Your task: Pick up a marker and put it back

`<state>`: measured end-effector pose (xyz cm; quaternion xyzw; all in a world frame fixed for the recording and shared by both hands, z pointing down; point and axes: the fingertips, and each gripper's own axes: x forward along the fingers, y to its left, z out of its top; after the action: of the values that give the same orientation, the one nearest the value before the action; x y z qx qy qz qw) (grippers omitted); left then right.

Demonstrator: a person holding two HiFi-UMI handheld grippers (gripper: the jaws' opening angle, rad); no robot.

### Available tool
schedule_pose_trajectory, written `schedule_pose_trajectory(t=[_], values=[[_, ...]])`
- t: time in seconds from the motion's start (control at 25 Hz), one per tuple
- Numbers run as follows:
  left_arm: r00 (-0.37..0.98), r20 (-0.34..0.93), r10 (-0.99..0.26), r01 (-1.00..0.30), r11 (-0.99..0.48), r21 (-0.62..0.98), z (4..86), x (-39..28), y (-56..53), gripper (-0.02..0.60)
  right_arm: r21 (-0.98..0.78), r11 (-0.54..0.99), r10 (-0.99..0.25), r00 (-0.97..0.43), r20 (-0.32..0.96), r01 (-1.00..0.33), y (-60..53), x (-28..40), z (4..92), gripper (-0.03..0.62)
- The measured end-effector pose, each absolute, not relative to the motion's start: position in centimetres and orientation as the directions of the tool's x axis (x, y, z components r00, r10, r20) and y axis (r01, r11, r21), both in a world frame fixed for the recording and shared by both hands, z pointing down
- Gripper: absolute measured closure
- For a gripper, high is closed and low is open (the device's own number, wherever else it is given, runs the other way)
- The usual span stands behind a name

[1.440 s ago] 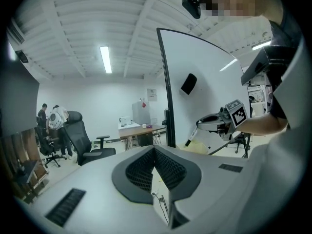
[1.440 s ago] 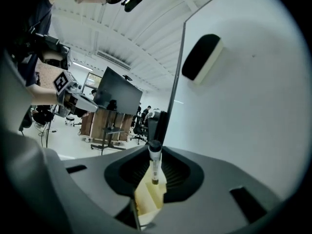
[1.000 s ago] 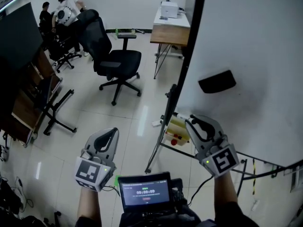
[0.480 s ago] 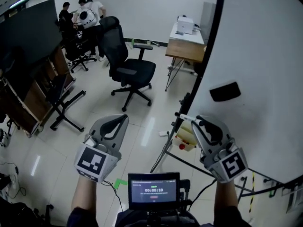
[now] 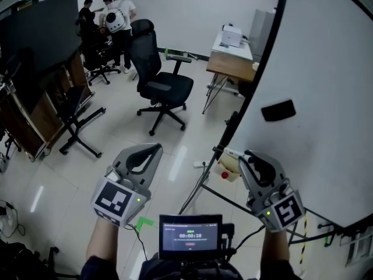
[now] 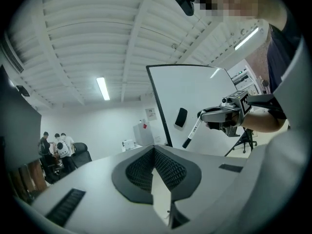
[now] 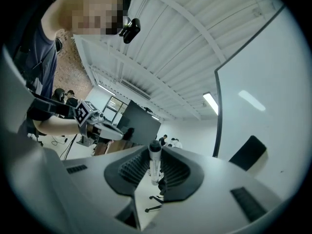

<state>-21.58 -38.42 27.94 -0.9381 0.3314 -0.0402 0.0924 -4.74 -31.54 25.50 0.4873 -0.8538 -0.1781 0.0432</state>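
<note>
Clamped on marker [image 5: 233,153] w/ R gripper [image 5: 252,158]: pads pinching the barrel, one end poking out past the tips, dark end slanting down as seen from the L side. Held in the air by the board's [image 5: 326,98] black edge, just above the yellowish tray [image 5: 234,167] on the stand; not touching either, as far as can be told. L gripper [image 6: 154,152] shut, nothing btwn pads, off to the side and prob. not needed here. Pick-up looks done; put-back left, prob. into that tray, though hard to tell where exactly it belongs. To do it well: hold the squeeze steady till the marker rests on sth, since a round smooth barrel could roll or slip if eased early; bring it low and roughly parallel to the tray before letting go; mind the frame and stand legs w/ the protruding end; open only once supported, then back out straight. Board surface white, clean, w/ a black eraser [image 5: 278,110] stuck on it. Glossy pale floor [image 5: 116,133] reflecting ceiling lights. Elsewhere: black office chair [image 5: 163,80], wooden desk [image 5: 230,63] w/ a white box-like device, big dark panel [image 5: 41,34] at left, a few people [image 5: 111,16] in the far corner, small screen [image 5: 190,234] at chest level.
</note>
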Motion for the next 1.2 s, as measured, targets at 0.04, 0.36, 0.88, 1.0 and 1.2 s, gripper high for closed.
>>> schedule_pose_trajectory(t=[0.04, 0.36, 0.88, 1.0, 1.2], values=[[0.780, 0.017, -0.626, -0.612, -0.767, -0.195, 28.0, -21.5, -38.1, 0.584, 0.337, 0.465, -0.846, -0.523, -0.102, -0.818, -31.0, -4.7, 25.5, 0.503], [0.768, 0.028, -0.640, -0.617, -0.751, -0.237, 27.1, -18.2, -34.3, 0.584, 0.256, 0.494, -0.820, -0.543, -0.181, -0.831, -27.0, -0.4, 24.1, 0.503], [0.649, 0.019, -0.760, -0.731, -0.631, -0.260, 25.9, -4.9, -26.4, 0.584, 0.220, 0.683, -0.674, -0.717, -0.175, -0.696, -20.7, 12.4, 25.0, 0.503], [0.611, 0.039, -0.791, -0.757, -0.598, -0.265, 25.6, -3.3, -24.5, 0.584, 0.200, 0.714, -0.645, -0.742, -0.185, -0.671, -19.6, 14.8, 24.5, 0.503], [0.531, 0.077, -0.844, -0.805, -0.531, -0.266, 25.5, -2.6, -21.1, 0.584, 0.138, 0.779, -0.583, -0.787, -0.200, -0.612, -18.3, 17.1, 24.2, 0.503]])
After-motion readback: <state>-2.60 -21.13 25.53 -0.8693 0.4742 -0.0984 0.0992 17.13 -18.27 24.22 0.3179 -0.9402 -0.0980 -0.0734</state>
